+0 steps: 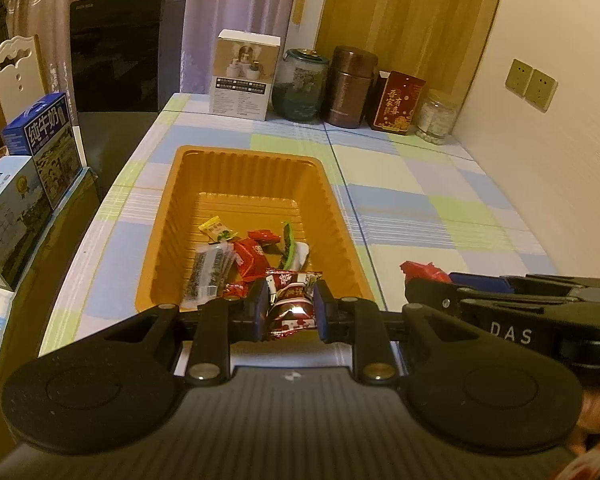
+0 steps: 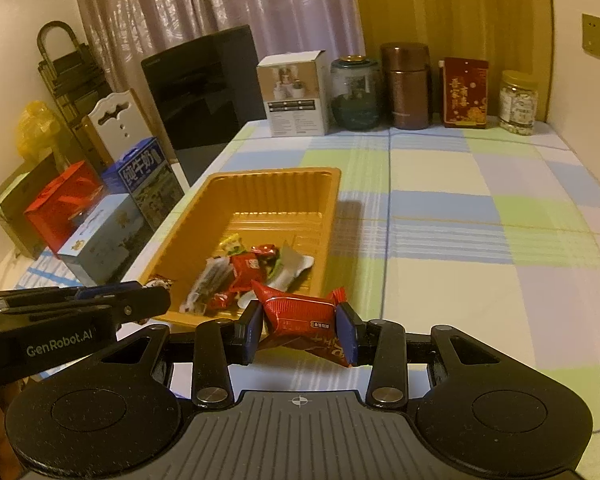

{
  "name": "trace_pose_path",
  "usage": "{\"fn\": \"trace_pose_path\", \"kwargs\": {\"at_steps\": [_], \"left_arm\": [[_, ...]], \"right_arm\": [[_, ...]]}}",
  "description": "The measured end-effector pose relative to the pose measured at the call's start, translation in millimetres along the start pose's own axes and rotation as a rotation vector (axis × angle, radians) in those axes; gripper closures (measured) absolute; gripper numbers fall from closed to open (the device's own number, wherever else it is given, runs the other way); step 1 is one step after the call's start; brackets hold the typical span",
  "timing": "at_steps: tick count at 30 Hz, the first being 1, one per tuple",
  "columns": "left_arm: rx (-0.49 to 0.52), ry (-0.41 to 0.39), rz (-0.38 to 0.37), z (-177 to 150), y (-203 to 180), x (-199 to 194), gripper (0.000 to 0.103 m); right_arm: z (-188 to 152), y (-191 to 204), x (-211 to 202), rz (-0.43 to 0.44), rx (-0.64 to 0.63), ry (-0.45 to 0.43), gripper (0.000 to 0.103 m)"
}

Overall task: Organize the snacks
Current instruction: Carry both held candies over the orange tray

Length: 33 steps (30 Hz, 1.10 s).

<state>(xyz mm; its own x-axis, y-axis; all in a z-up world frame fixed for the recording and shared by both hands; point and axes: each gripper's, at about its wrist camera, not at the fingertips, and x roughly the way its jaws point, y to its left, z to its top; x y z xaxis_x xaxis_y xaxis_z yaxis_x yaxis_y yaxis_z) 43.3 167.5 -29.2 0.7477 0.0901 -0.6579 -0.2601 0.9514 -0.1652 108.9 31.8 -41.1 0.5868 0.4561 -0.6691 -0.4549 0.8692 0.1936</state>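
While clamped on a dark red wrapped snack [image 1: 290, 304], left gripper [image 1: 290, 308] hovering at the near rim of the orange tray [image 1: 256, 168], pads pressed against both sides of the wrapper. Right gripper [image 2: 302, 330] likewise closed on a bright red packet [image 2: 300, 312], held just off the tray's near right corner, above the checked cloth of the bench [image 2: 480, 240]. Each gripper visible at the edge of the other's view, side by side and near each other.

Step in hand, by the look of it: carrying two snacks to the tray for dropping in. Next move likely calling for each gripper to go forward over the tray floor, clear of the rim, then open so the packets fall among those already there.

Counted: two grippers, two snacks held, one tray. Inside the tray, roughly six or seven wrapped pieces heaped toward the near end, among them a yellow one [image 1: 216, 232], a green and white one [image 1: 294, 250], a dark striped one [image 1: 210, 274] and several red ones [image 1: 250, 260]; exact number hard to tell where they overlap. No loose snack showing elsewhere on the cloth. Along the far edge of the bench, five things in a row: white box [image 2: 296, 94], glass jar [image 2: 354, 94], brown canister [image 2: 406, 84], red box [image 2: 465, 92], small clear jar [image 2: 518, 102].
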Motion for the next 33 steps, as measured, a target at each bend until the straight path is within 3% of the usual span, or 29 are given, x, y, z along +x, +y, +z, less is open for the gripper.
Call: {"fn": "trace_pose_path", "kwargs": {"at_steps": [33], "left_arm": [[0.011, 0.024, 0.012, 67.9, 53.4, 86.3, 0.082]], "right_arm": [[68.7, 15.0, 107.1, 0.041, -0.082, 0.033, 0.063]]}}
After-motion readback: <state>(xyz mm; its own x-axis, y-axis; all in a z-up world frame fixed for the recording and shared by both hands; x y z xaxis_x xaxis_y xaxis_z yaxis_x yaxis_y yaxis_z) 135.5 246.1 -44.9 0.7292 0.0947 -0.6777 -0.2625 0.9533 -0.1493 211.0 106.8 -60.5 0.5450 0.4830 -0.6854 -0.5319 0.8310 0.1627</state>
